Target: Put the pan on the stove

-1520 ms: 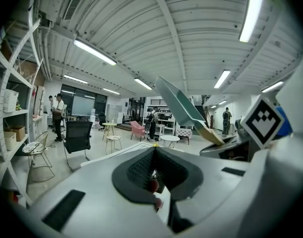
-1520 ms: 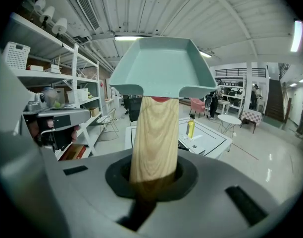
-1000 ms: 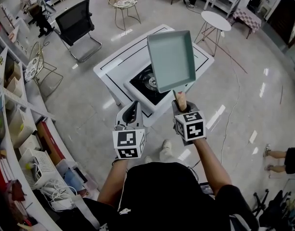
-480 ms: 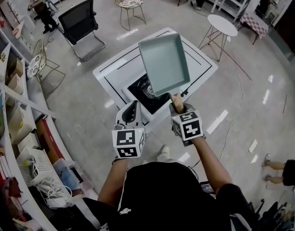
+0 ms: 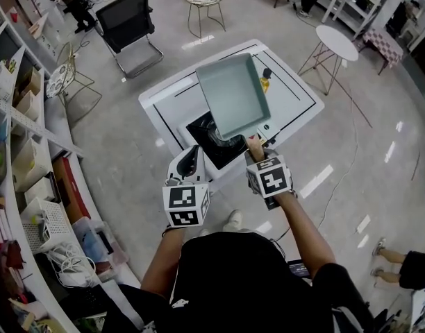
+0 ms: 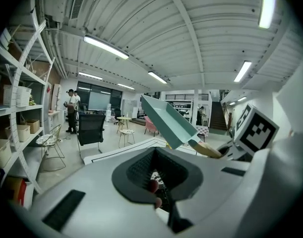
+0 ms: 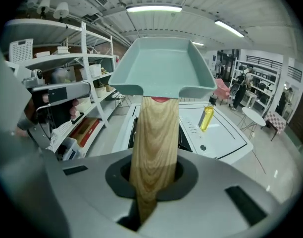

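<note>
A teal rectangular pan (image 5: pixel 232 96) with a wooden handle (image 5: pixel 255 146) hangs tilted in the air above the black stove (image 5: pixel 211 143), which is set in a low white table (image 5: pixel 296 99). My right gripper (image 5: pixel 258 155) is shut on the handle (image 7: pixel 154 138), and the pan (image 7: pixel 161 66) fills the top of the right gripper view. To the left of it and level with it, my left gripper (image 5: pixel 190 160) is shut with nothing in it. The left gripper view shows the pan (image 6: pixel 167 120) from the side, off to the right.
A yellow bottle (image 5: pixel 265 83) stands on the table just right of the pan. A black office chair (image 5: pixel 129 26) and a wire side table (image 5: pixel 204 2) stand beyond it, a round white table (image 5: pixel 339 44) stands at the right, and shelves (image 5: pixel 25 158) line the left.
The pan has shifted left and nearer, from over the table's right part to over the stove's far side. The yellow bottle has come into sight. The left gripper has held still.
</note>
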`<action>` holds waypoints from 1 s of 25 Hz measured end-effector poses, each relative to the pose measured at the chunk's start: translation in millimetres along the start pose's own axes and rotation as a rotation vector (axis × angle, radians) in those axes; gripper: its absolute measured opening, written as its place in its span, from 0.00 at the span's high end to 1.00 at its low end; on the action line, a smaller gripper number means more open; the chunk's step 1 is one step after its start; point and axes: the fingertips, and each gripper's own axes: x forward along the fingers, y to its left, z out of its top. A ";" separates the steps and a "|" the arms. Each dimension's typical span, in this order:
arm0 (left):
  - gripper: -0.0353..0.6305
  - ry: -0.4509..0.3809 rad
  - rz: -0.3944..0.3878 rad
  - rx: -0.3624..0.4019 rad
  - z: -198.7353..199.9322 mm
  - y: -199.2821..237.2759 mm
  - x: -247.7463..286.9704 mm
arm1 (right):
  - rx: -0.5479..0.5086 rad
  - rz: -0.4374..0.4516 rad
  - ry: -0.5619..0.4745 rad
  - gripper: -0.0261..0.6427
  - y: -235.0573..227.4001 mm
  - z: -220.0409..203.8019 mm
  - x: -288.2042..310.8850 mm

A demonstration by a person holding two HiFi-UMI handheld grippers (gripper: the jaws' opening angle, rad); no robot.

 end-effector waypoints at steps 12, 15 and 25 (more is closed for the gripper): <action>0.93 0.025 0.056 -0.010 -10.1 3.7 13.7 | -0.044 0.052 0.174 0.95 -9.0 -35.1 36.6; 0.93 0.038 0.068 -0.003 -15.6 3.6 14.2 | -0.042 0.057 0.234 0.95 -10.9 -49.6 43.2; 0.93 0.048 0.088 -0.019 -20.9 5.3 11.2 | -0.122 0.028 0.374 0.95 -20.8 -75.0 57.2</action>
